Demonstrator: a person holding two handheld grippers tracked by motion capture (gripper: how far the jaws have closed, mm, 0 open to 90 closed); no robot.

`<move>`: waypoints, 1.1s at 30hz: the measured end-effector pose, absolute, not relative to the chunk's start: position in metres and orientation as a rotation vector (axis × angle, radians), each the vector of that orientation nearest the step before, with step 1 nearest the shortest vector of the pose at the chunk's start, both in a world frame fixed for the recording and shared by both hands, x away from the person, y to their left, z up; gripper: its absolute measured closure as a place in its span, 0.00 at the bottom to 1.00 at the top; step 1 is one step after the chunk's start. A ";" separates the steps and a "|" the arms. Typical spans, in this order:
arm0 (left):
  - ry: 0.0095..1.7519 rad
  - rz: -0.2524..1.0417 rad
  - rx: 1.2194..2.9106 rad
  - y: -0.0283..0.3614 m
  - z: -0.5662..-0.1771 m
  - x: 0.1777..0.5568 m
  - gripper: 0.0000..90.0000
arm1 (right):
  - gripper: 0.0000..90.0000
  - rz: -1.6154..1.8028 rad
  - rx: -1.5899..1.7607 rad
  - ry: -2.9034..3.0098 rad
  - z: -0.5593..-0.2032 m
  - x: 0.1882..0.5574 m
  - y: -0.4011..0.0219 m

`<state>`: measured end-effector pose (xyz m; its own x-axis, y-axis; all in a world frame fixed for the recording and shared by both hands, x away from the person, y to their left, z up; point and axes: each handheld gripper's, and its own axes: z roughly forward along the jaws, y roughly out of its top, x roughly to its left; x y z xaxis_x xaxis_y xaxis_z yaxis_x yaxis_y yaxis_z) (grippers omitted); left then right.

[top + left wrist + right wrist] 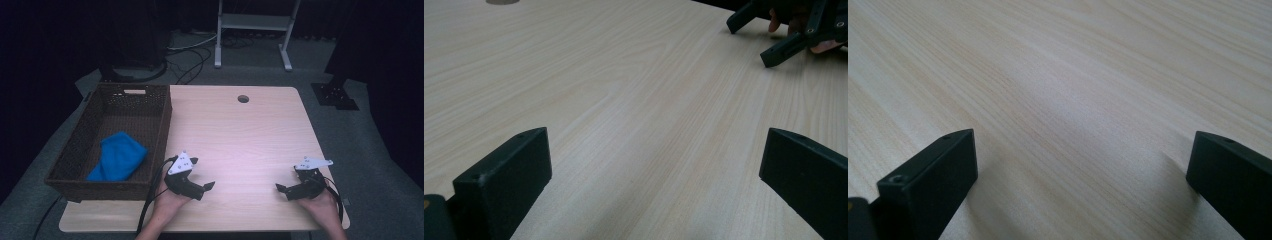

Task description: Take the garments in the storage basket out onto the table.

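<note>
Where a dark room surrounds the pale wooden bench (240, 135), a blue cloth (119, 156) is held in a wicker basket (80, 145), at nine o'clock of the spread, empty left tongs (204, 174); right tongs (286, 180) likewise spread.

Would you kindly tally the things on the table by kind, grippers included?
Grippers: 2, left and right, both open and empty
Wicker basket: 1
Blue cloth, lying in the basket: 1
Total: 4
</note>
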<state>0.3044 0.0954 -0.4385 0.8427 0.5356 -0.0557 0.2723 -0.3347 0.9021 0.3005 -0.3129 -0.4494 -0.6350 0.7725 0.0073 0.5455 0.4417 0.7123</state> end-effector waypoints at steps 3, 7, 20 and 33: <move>0.586 0.321 1.925 0.096 -0.438 0.303 0.00 | 0.00 1.001 1.128 2.379 -0.449 0.301 -0.313; 0.581 0.333 1.912 0.097 -0.438 0.302 0.00 | 0.00 1.001 1.128 2.379 -0.449 0.301 -0.313; 0.547 0.349 1.844 0.098 -0.439 0.300 0.00 | 0.00 1.001 1.128 2.378 -0.449 0.300 -0.313; 0.507 0.354 1.796 0.099 -0.436 0.298 0.00 | 0.00 1.001 1.128 2.378 -0.449 0.301 -0.313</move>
<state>0.2979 0.0987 -0.4362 0.8599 0.5101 -0.0198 0.1577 -0.2285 0.9607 0.3005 -0.3129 -0.4494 -0.6352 0.7723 0.0069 0.5449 0.4418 0.7127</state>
